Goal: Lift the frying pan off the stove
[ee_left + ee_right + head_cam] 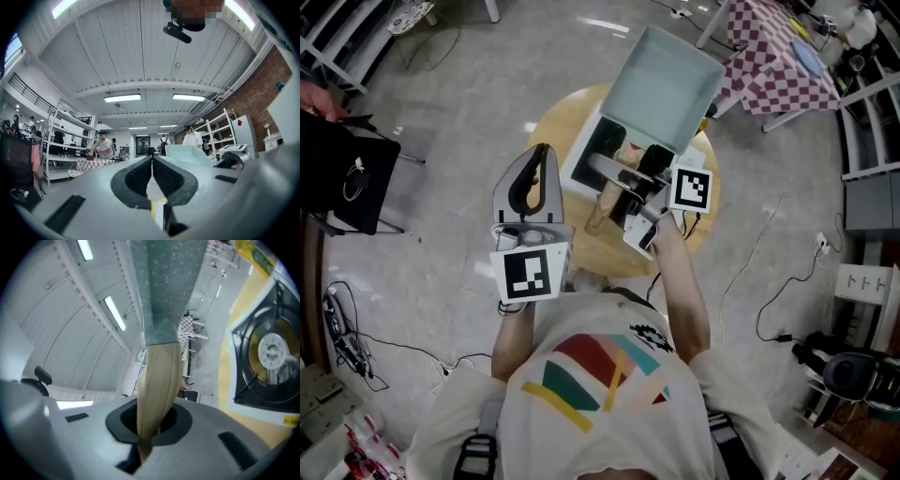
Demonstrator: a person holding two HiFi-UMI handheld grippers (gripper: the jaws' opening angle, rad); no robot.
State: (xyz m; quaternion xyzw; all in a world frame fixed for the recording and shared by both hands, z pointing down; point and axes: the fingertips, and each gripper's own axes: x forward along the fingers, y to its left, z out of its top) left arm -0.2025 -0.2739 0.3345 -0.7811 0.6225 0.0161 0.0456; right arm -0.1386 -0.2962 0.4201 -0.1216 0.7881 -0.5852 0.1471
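One frying pan [667, 86], pale green and square-cornered, raised off the single stove [579, 164] and hanging over its far side, the inside just a plain pale green base. One light wooden handle [604, 202] running from the pan back toward the near side, clamped in the right tongs [150, 422], shut tight on it. In the right gripper view, that handle passing straight through the dark jaw opening, the speckled green pan above and the stove's one round burner [272, 352] uncovered at the right. One white stove with a black grate, seated on one round wooden table [551, 117]. Left tongs [542, 157] held out level at the near left of the table, well apart from pan and stove. In the left gripper view, two ribbed pads [140, 176] drawn together, closed on nothing. Two tongs in all, each with one black-and-white marker cube [530, 274]. Far right, beyond the round table, one more table under a red and white checked cloth [773, 66].
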